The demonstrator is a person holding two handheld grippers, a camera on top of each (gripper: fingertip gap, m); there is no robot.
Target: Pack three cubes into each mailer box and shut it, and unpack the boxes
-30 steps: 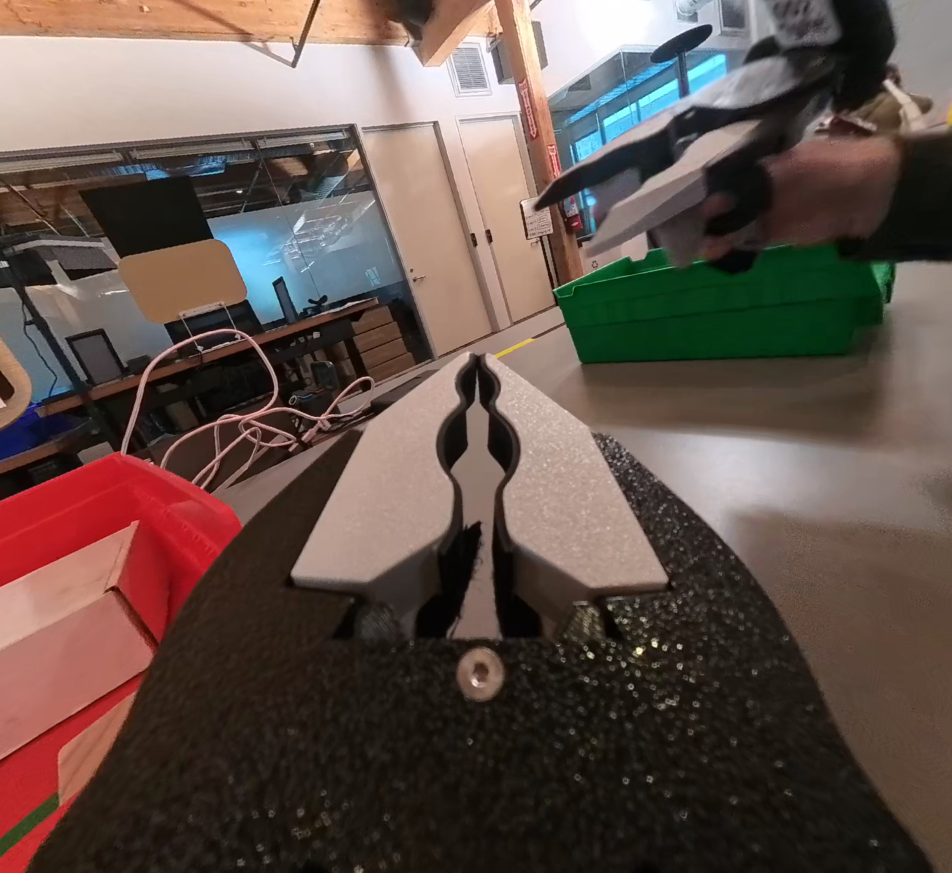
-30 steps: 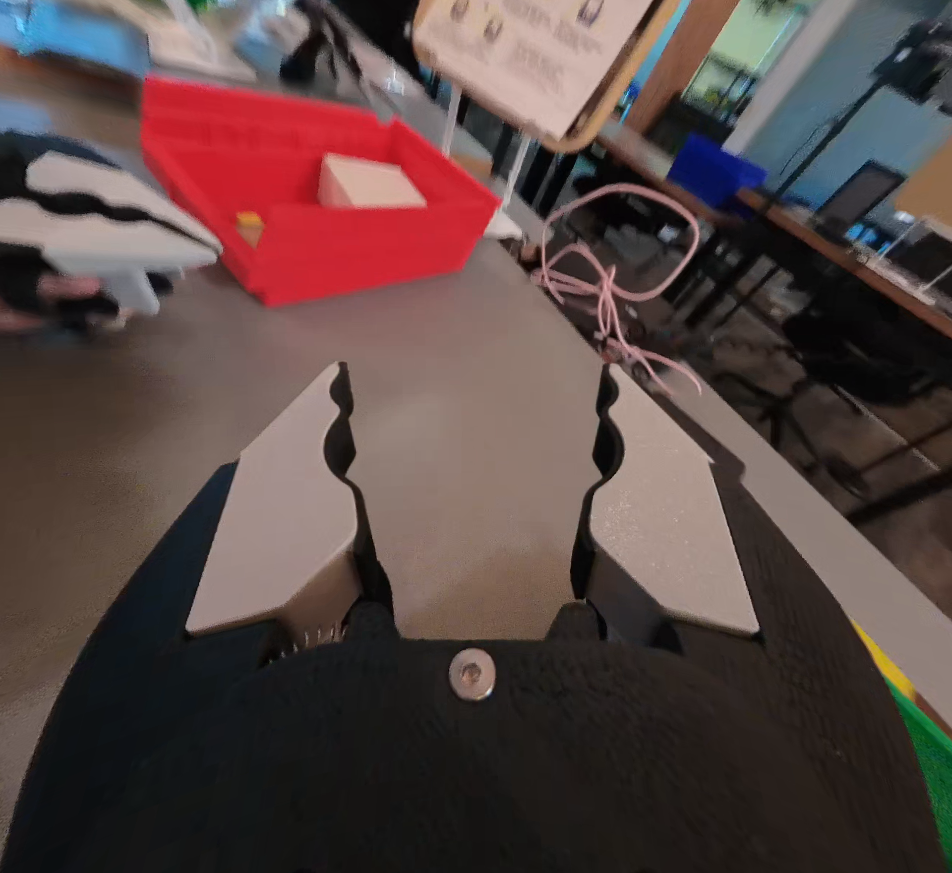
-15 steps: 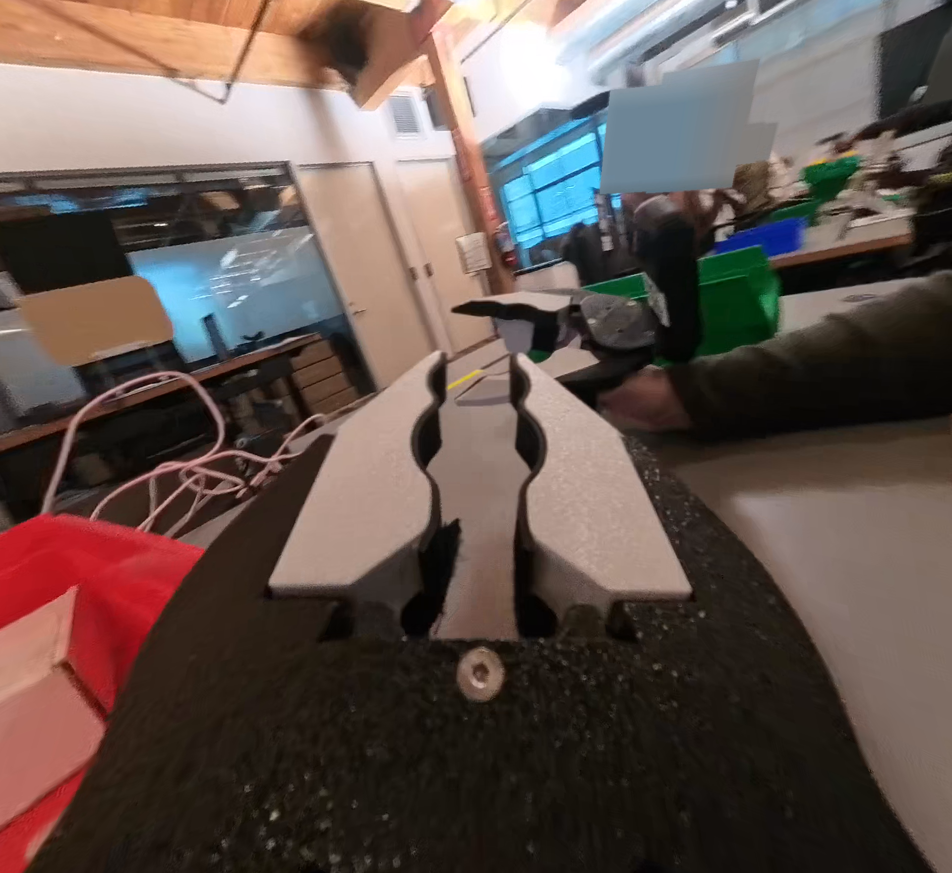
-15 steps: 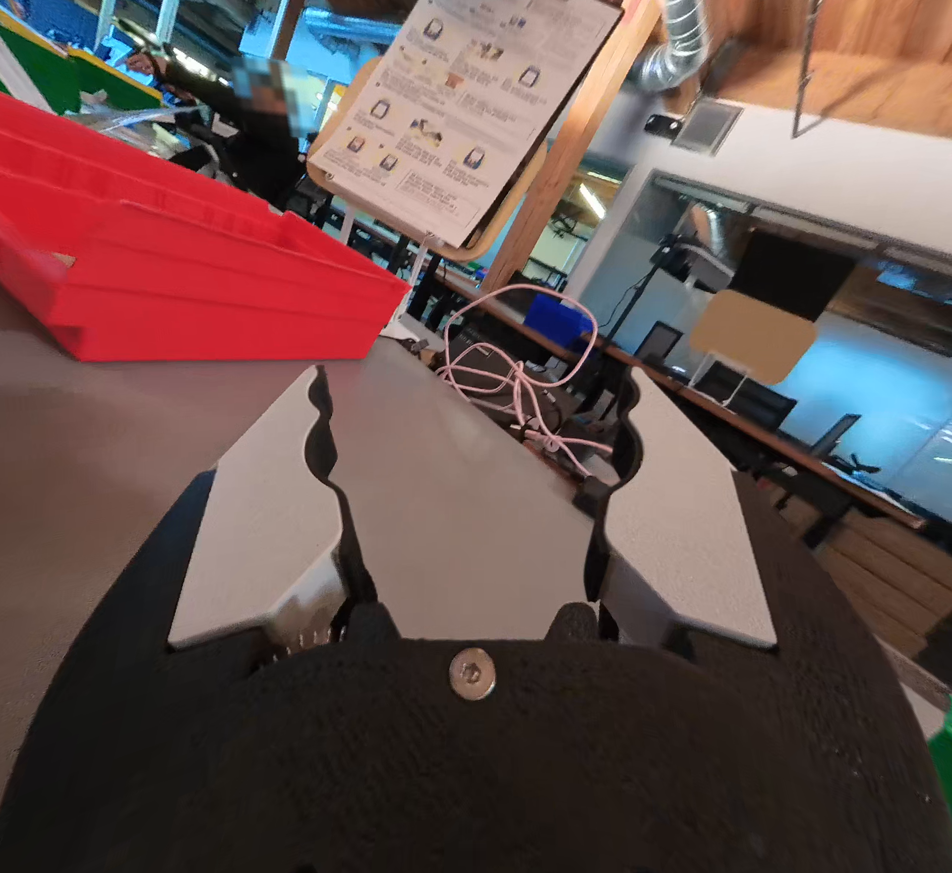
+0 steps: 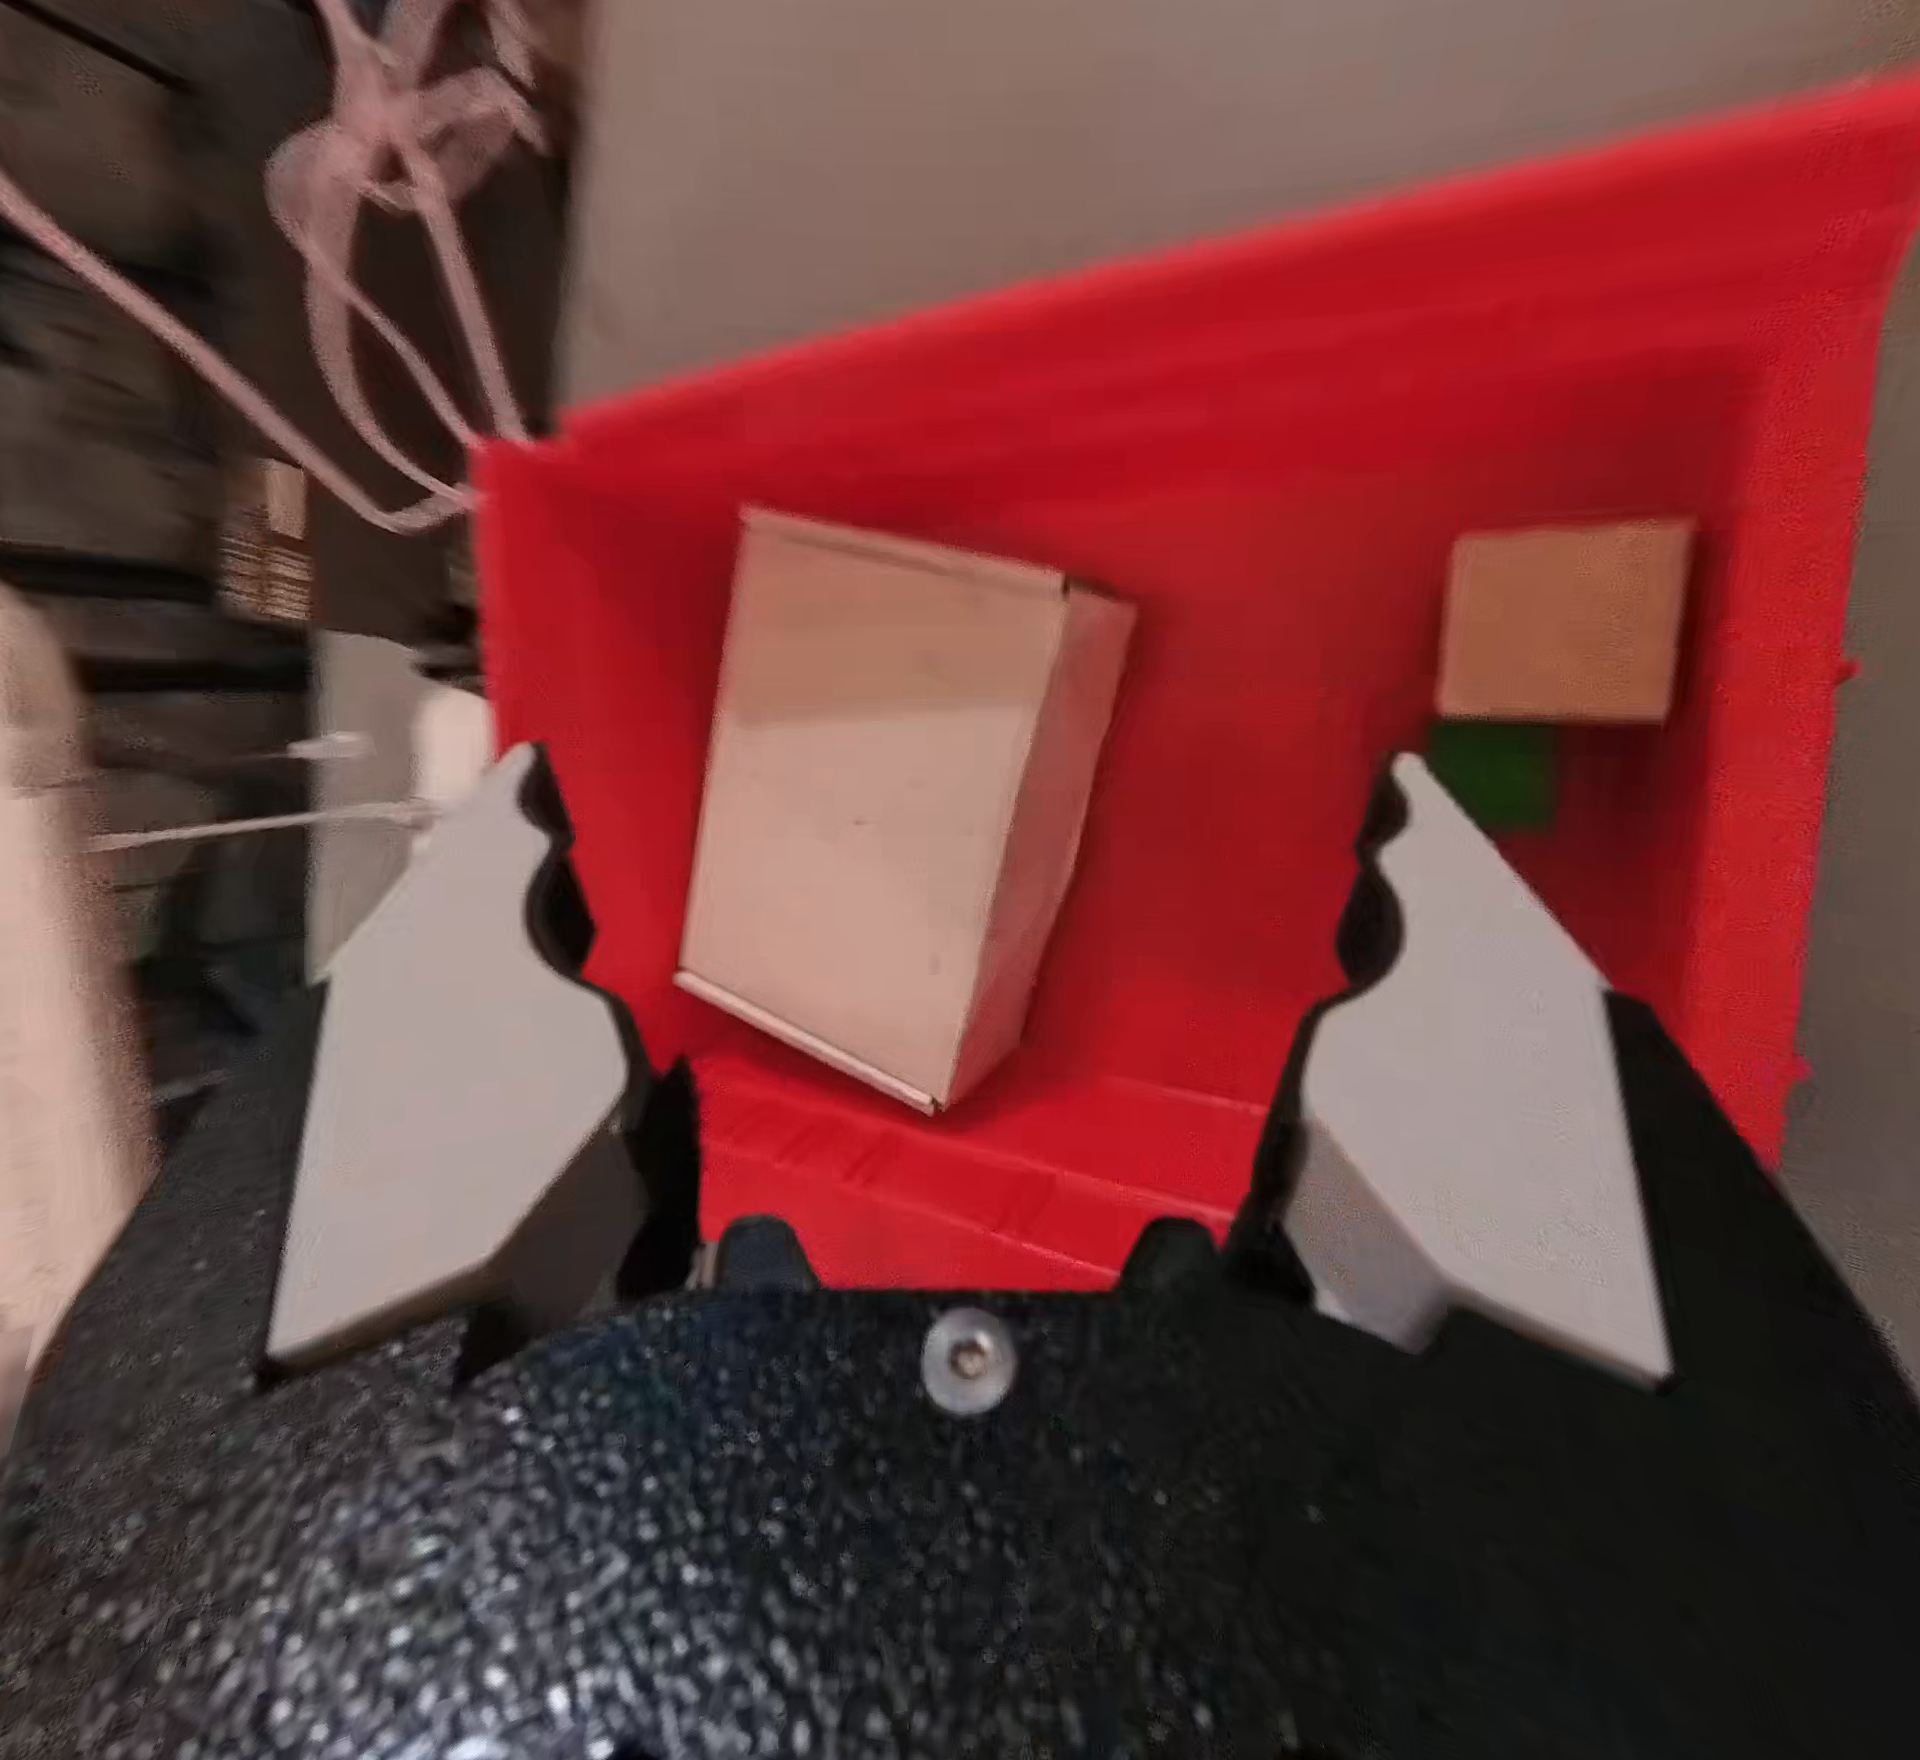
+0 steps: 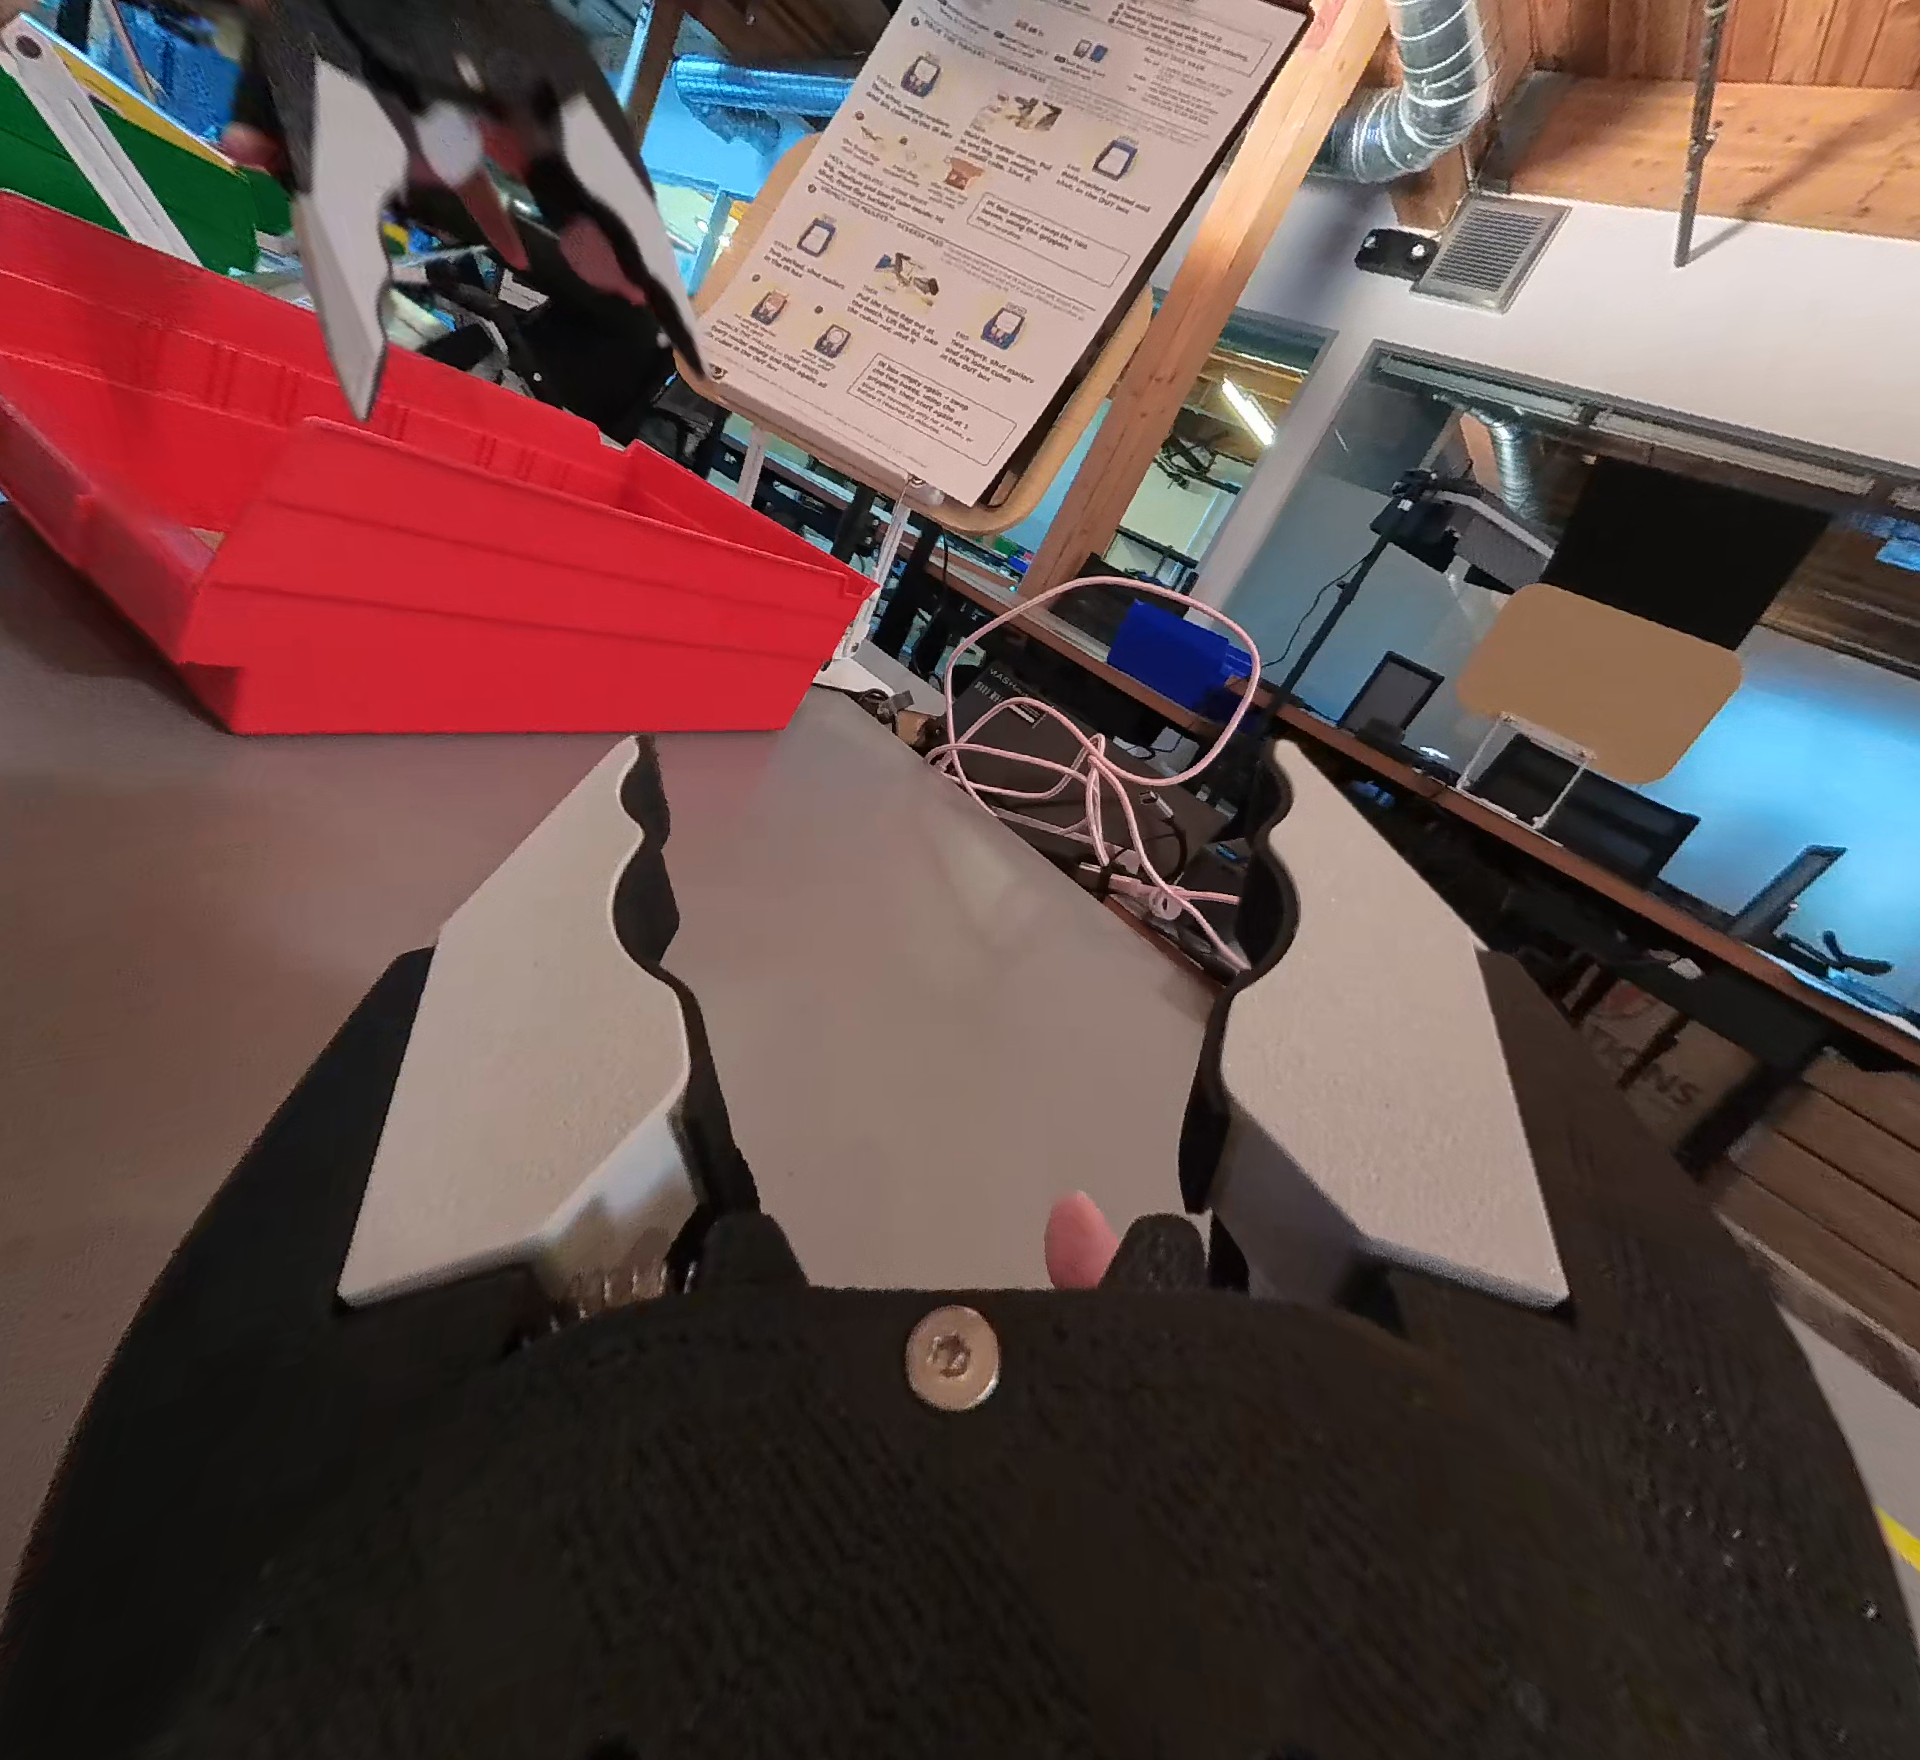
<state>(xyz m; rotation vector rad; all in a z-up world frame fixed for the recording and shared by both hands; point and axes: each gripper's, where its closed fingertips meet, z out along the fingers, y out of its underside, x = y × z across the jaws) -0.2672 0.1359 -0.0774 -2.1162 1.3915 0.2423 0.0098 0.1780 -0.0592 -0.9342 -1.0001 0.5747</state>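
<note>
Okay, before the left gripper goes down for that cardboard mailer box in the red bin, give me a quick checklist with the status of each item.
1. Left gripper open wide: ok.
2. Left gripper bare, nothing between its fingers: ok.
3. Mailer box lined up between the fingers: ok, though it lies slightly askew in the red bin.
4. Box shut: ok, lid looks closed.
5. Tan cube and green cube clear of the box: ok, off to the right.
6. Right gripper out of the way: ok, open over the table, beside the bin.

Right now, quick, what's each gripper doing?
Left gripper: open, empty, above the mailer box in the red bin.
Right gripper: open, empty.
</note>
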